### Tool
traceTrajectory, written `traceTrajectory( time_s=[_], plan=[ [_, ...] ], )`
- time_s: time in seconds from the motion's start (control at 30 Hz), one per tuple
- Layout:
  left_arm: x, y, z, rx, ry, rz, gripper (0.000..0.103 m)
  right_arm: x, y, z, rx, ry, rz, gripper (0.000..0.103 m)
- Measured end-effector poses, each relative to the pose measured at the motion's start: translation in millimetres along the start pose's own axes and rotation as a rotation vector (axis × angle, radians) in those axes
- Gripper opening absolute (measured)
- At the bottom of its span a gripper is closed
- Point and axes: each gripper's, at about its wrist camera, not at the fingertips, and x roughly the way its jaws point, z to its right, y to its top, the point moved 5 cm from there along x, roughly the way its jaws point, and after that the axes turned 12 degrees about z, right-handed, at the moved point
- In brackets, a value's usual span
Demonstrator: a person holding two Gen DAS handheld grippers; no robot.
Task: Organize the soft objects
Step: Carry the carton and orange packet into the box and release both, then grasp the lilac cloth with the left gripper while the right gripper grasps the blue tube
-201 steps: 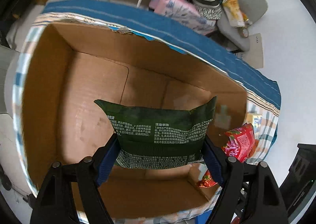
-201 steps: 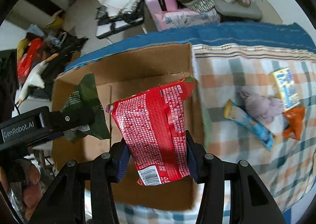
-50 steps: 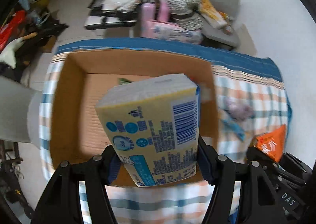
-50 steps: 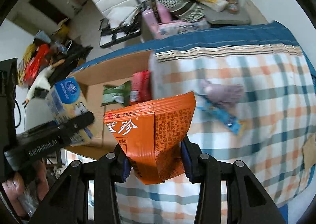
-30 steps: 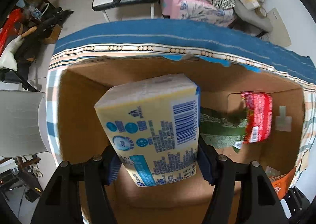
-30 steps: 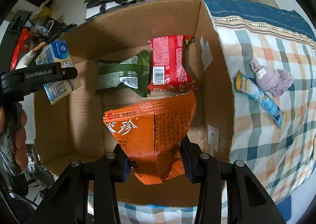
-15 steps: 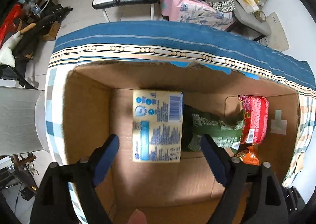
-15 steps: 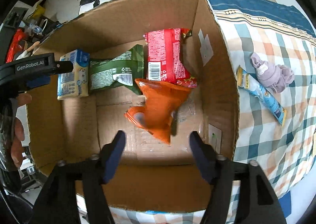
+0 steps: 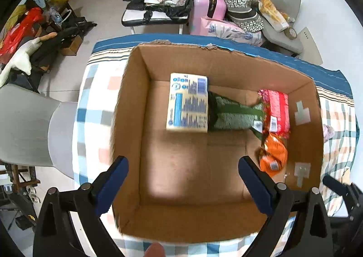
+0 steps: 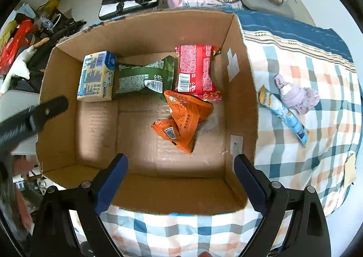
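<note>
An open cardboard box (image 9: 127, 98) (image 10: 240, 57) stands on the checked cloth. In it lie a yellow tissue pack (image 9: 187, 103) (image 10: 96, 76), a green packet (image 9: 233, 115) (image 10: 145, 76), a red packet (image 9: 275, 109) (image 10: 196, 69) and an orange packet (image 9: 272, 156) (image 10: 183, 118). My left gripper (image 9: 182, 180) is open and empty above the box's near side. My right gripper (image 10: 178, 180) is open and empty above the box's near wall. On the cloth right of the box lie a blue tube packet (image 10: 283, 114) and a lilac soft toy (image 10: 297, 96).
The checked cloth (image 10: 317, 143) covers the table right of the box. Behind it stand a pink suitcase (image 9: 207, 11), bags on a grey chair (image 9: 281, 7) and a cluttered bench (image 9: 156, 11). A white chair back (image 9: 29, 132) is at the left.
Both grippers have drawn back and up from the box, open. The tissue pack and the orange packet, dropped half a second ago, lie still on the box floor.
</note>
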Motion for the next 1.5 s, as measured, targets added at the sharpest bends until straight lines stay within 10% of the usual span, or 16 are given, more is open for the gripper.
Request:
traceTrajectory(
  time_s=[0.37,0.67,0.97,1.27,1.5],
  plan=[
    [-58,-17,26,0.01,0.042,0.126,0.099,-51,-12,4,-0.027,0.054,0.094,0.096],
    [-74,13,127,0.167,0.038,0.194,0.099,-89,-8,99,0.107,0.071,0.168,0.096],
    [2,23,216,0.3,0.152,0.103,0.099,8,-5,225,0.128,-0.013,0.055,0.096],
    [46,24,240,0.322,0.249,0.047,0.099,119,-3,237,-0.019,-0.069,-0.091,0.059],
    [36,42,285,0.349,0.203,0.087,0.099,102,-20,256,0.013,-0.048,-0.074,0.033]
  ],
)
